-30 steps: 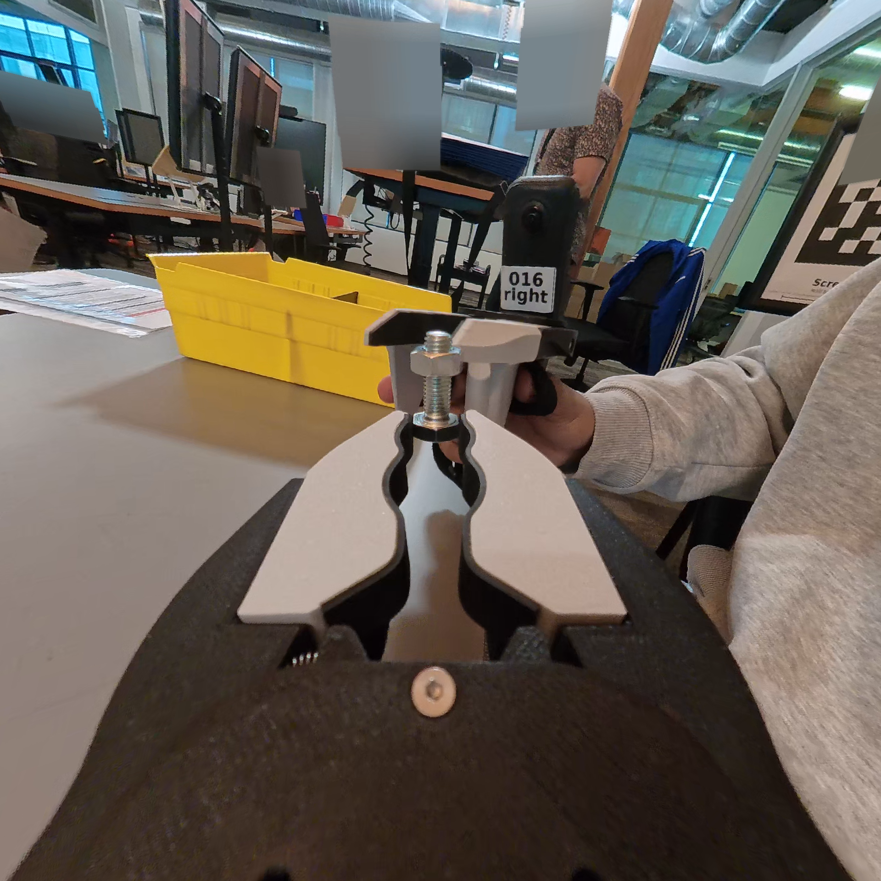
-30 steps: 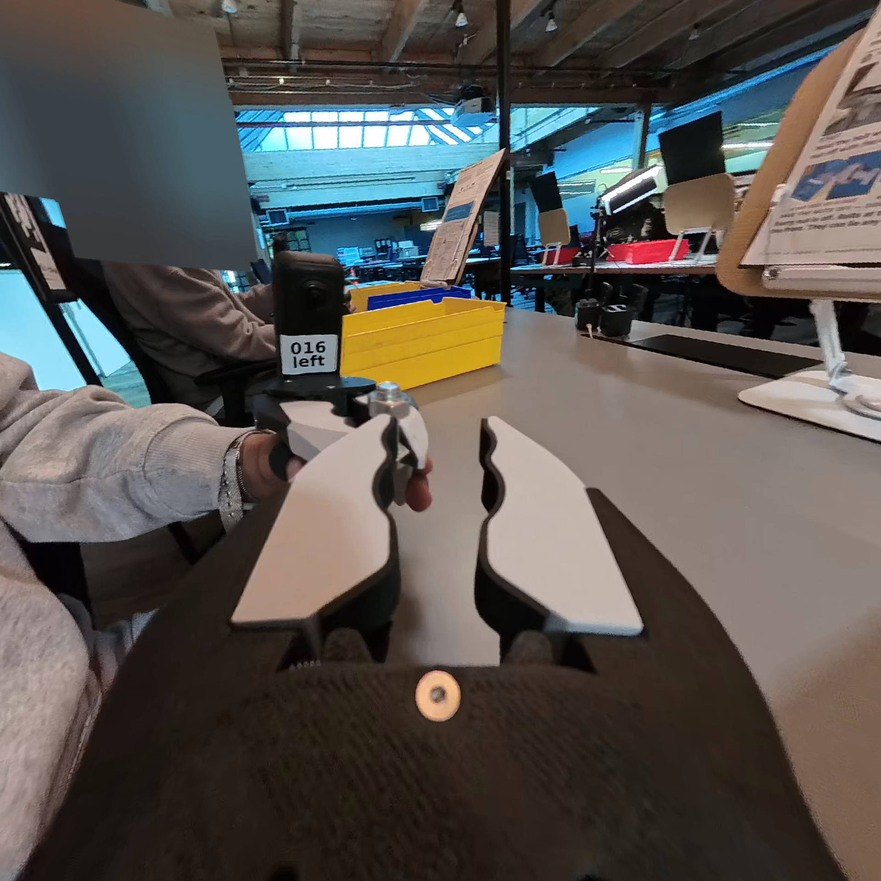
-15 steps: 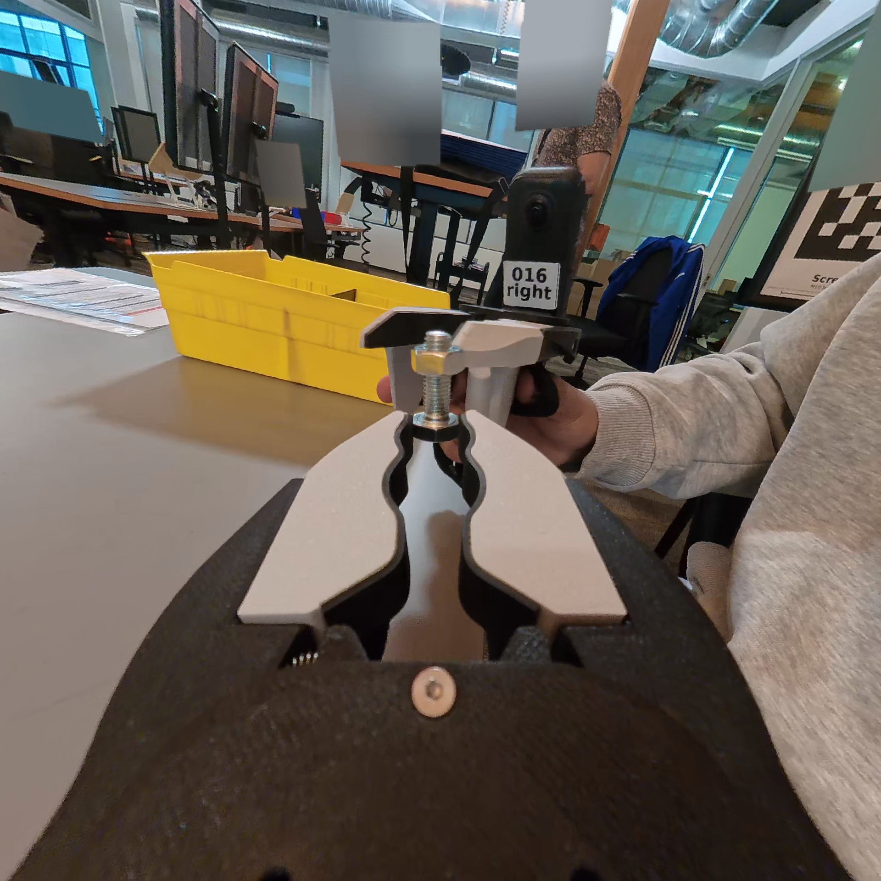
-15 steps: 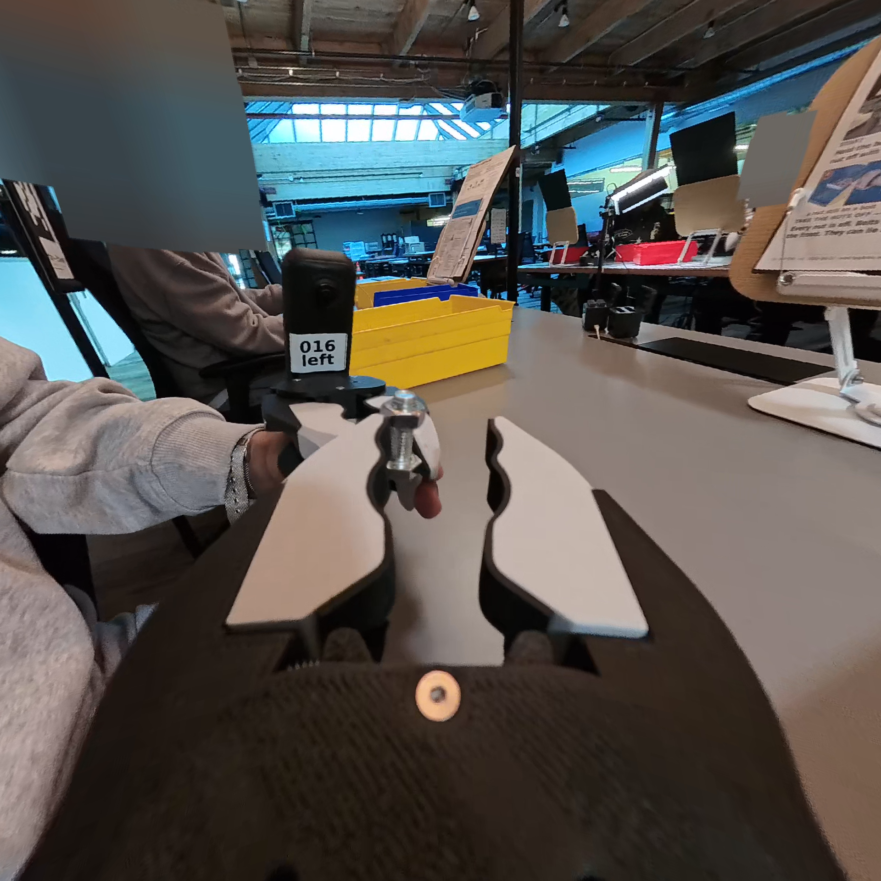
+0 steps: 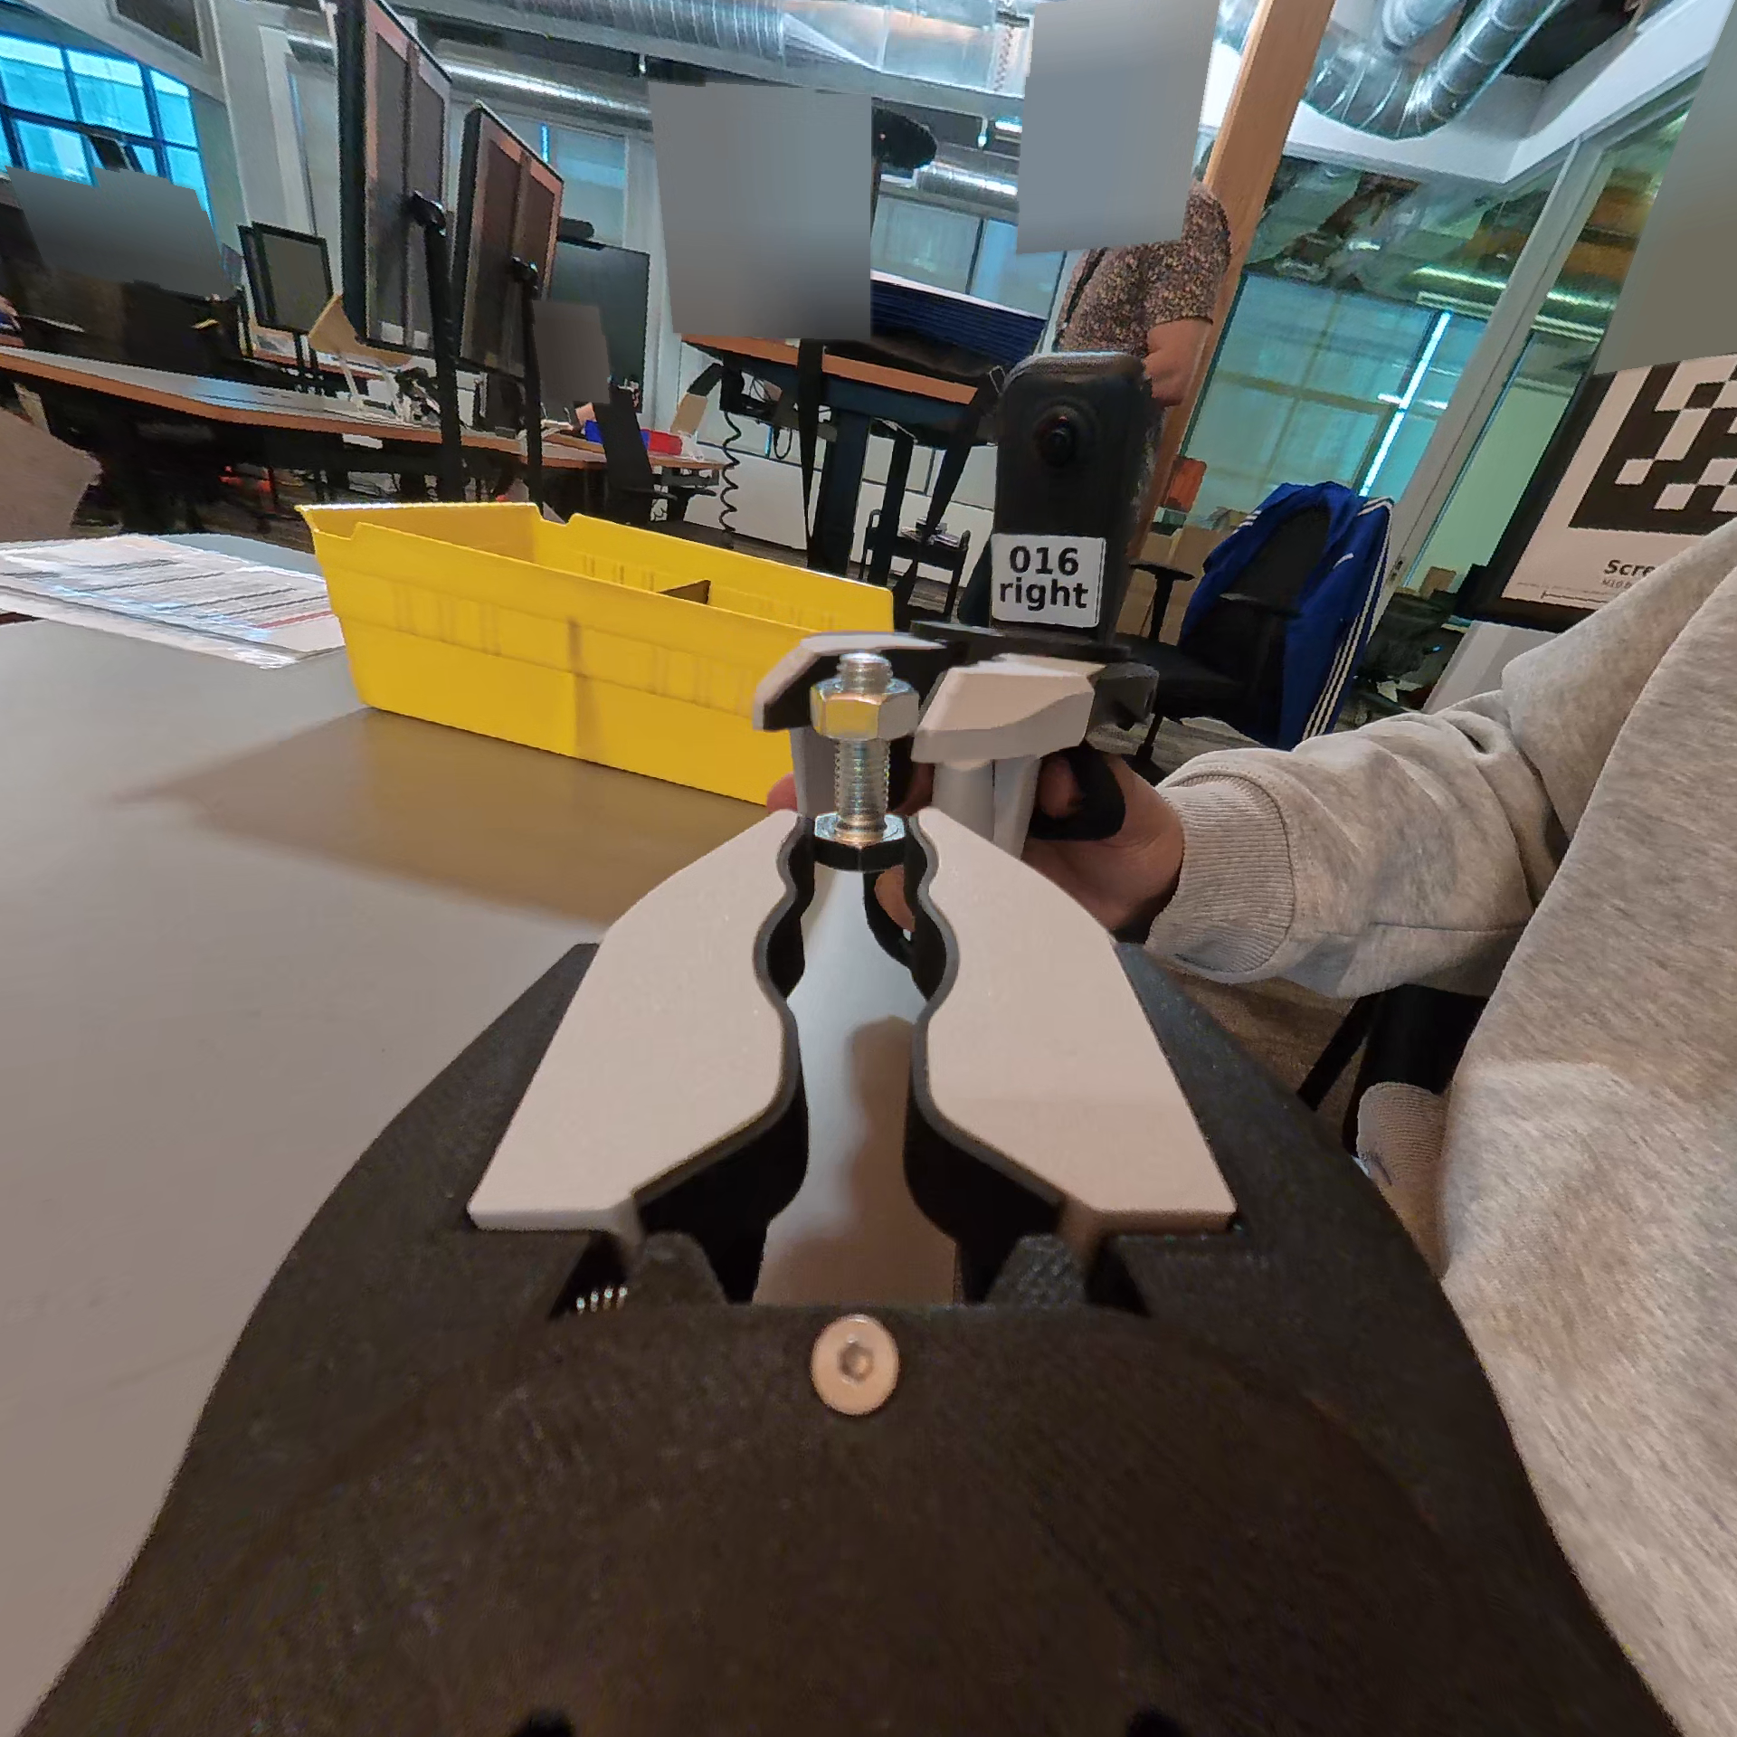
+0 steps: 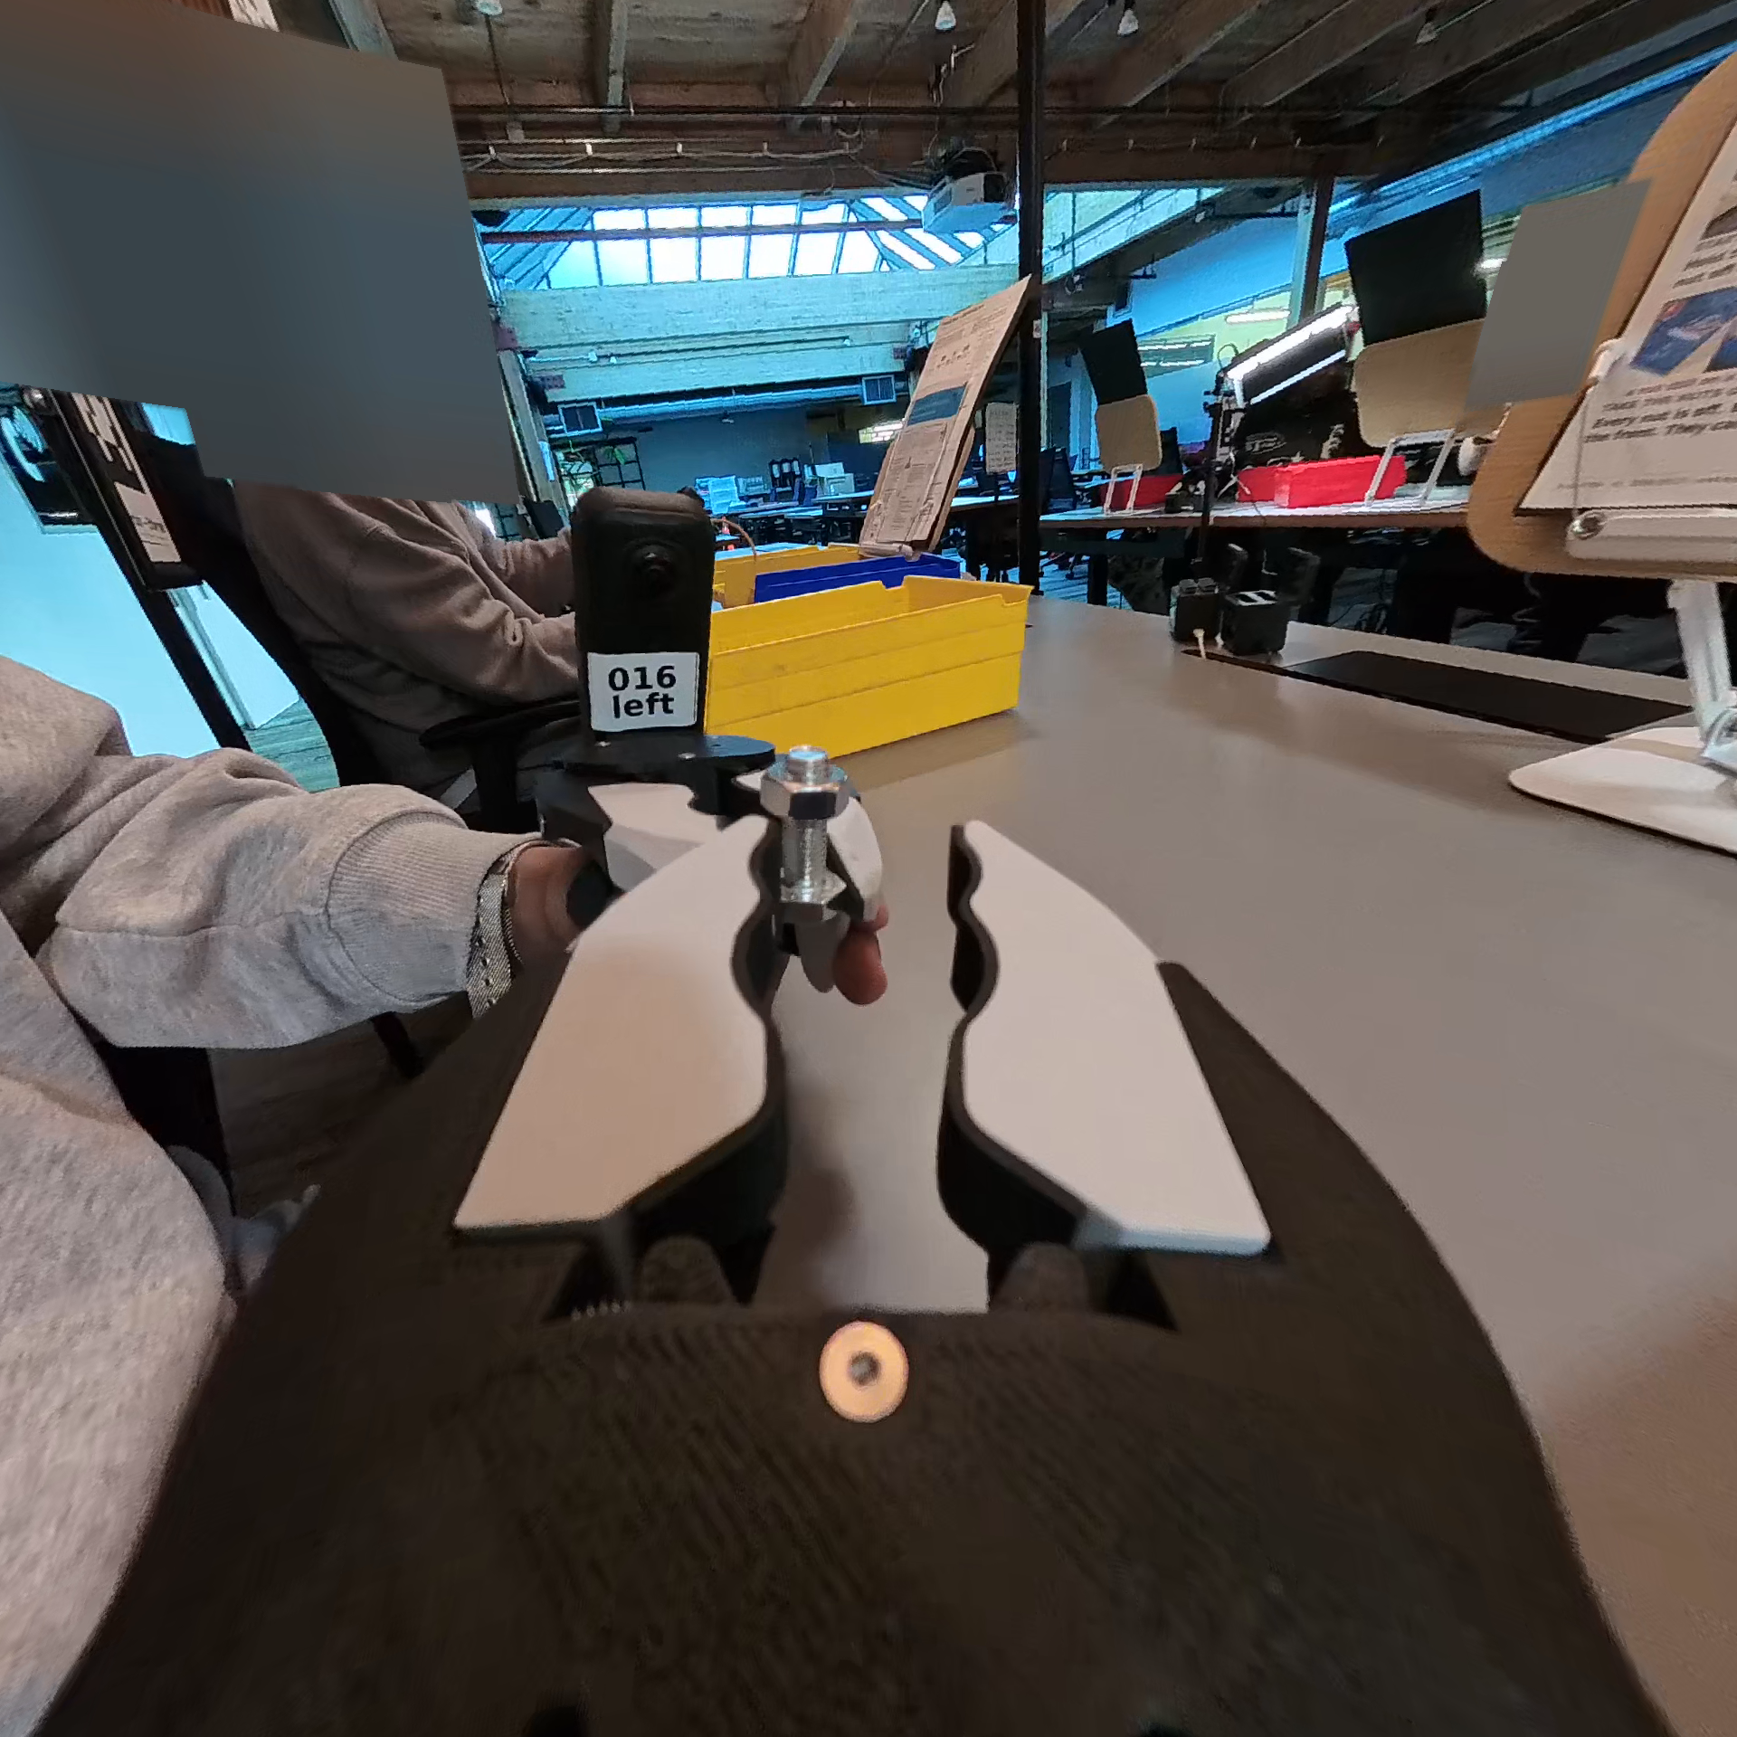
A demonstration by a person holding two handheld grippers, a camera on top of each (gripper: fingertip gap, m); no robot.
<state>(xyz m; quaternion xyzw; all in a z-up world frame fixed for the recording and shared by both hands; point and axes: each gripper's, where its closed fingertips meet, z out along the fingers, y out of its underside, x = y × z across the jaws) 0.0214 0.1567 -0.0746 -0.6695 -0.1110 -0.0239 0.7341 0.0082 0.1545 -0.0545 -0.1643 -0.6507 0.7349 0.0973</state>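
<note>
My left gripper [image 5: 857,837] is shut on the head of a silver bolt [image 5: 860,780]. The bolt stands upright above the grey table [image 5: 235,940], with a hex nut [image 5: 863,710] near the top of its thread. My right gripper [image 6: 860,832] is open and faces the left one. In the right wrist view the bolt [image 6: 806,837] and nut [image 6: 806,794] stand between its fingers, close to the left finger [image 6: 658,987] and apart from the right one. In the left wrist view the right gripper [image 5: 926,686] shows behind the nut. A hand in a grey sleeve holds each gripper.
A yellow bin [image 5: 583,649] stands on the table beyond the grippers, and also shows in the right wrist view [image 6: 865,658] with a blue bin [image 6: 846,575] behind it. Printed sheets [image 5: 160,592] lie at far left. A board stand on a white base [image 6: 1645,790] and a black mat [image 6: 1466,696] are at right. Left and right tips are no more than a few centimetres apart.
In the right wrist view the bolt has come out from behind my right gripper's left finger and now stands between the open fingers. My left gripper keeps its hold.
</note>
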